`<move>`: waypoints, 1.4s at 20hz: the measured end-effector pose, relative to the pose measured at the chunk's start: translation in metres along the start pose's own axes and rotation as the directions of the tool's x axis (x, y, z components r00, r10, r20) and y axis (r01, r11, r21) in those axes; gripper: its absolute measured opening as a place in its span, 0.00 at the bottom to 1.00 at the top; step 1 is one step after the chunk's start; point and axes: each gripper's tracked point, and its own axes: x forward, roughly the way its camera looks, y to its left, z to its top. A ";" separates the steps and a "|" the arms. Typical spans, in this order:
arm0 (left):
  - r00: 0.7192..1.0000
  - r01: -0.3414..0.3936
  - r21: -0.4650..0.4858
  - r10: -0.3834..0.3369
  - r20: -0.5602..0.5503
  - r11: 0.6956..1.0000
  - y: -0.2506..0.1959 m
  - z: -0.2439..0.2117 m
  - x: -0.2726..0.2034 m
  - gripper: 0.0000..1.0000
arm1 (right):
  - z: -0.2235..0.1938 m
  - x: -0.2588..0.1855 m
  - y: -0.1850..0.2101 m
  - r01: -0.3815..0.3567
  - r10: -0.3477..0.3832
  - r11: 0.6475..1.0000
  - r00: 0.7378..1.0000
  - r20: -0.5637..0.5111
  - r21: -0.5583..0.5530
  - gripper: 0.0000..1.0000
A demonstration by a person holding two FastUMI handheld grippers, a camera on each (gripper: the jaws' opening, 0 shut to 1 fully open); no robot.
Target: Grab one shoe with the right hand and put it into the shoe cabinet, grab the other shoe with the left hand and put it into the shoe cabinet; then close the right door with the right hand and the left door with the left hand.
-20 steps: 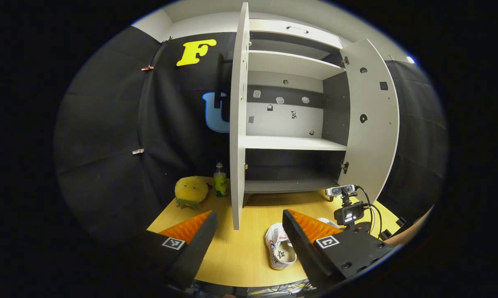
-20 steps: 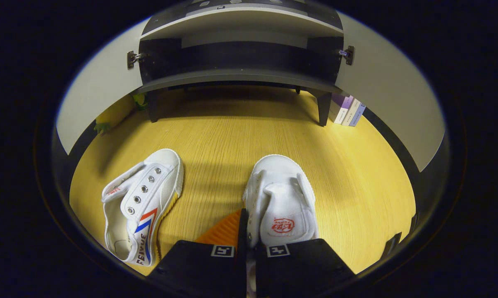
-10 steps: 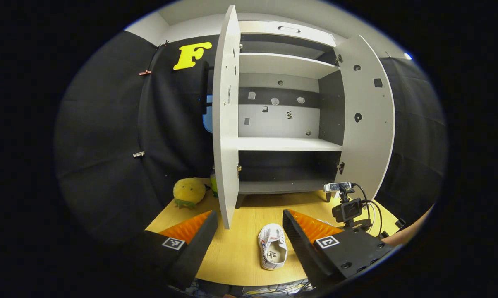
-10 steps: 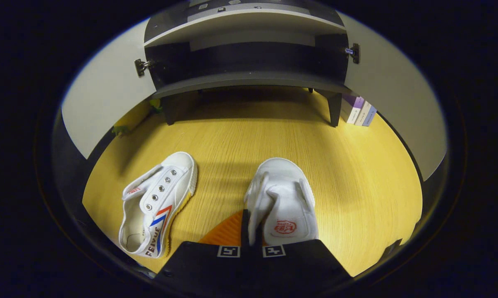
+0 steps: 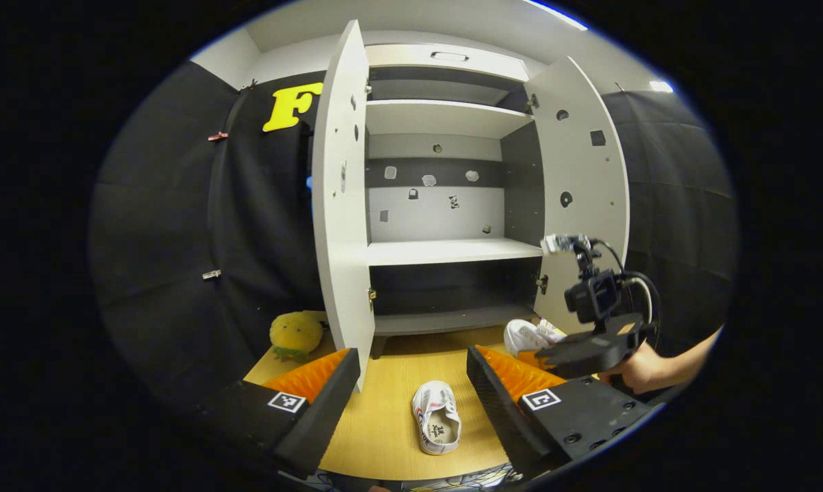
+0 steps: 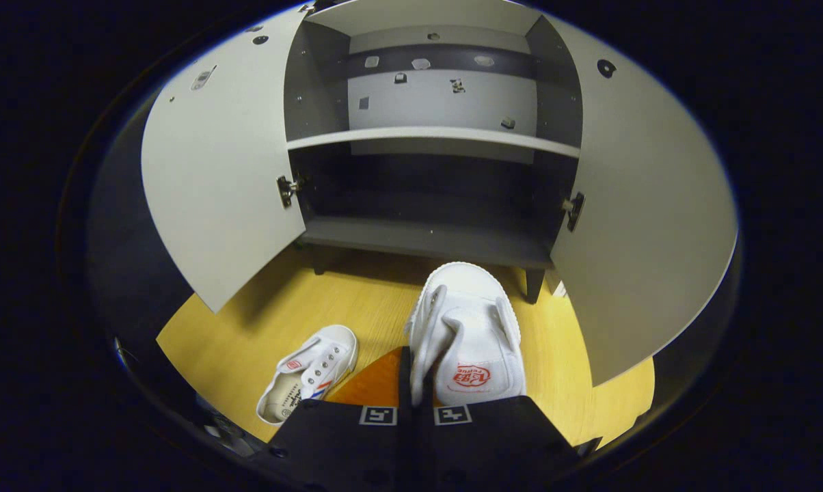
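Yellow wooden desk [image 6: 589,355], grey two-door shoe cabinet [image 6: 425,239] open. Left gripper [image 5: 411,383] jaws apart, empty; white "FEIYUE" canvas shoe [image 5: 437,426] on desk below. Right gripper [image 6: 411,383] jaws clamped on red-logo white shoe [image 6: 467,328], raised before bottom shelf.

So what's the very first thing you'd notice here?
The tall shoe cabinet at the back of the table, both doors flung wide. Next, the white shoe pinched at its heel in the right tool, held up in front of the bottom shelf. The other shoe lies on the yellow table between the open left tool's fingers.
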 end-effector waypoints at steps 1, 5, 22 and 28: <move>1.000 0.011 0.007 -0.011 0.007 1.000 -0.001 0.002 0.001 0.98 | 0.016 -0.008 0.000 0.004 -0.004 1.000 1.000 0.026 0.003 0.05; 0.999 0.047 0.006 -0.047 0.027 0.999 -0.004 0.007 0.002 0.98 | 0.077 -0.031 0.003 0.003 -0.005 1.000 0.994 0.105 0.016 0.05; 0.997 -0.033 -0.038 0.035 0.071 0.999 0.040 0.017 -0.002 0.99 | 0.329 0.025 -0.012 0.026 -0.011 0.999 0.935 0.354 -0.038 0.05; 0.981 -0.179 -0.002 0.178 0.082 0.984 0.065 0.027 -0.002 0.99 | 0.367 0.117 -0.038 0.096 -0.052 0.985 0.957 0.286 -0.141 0.05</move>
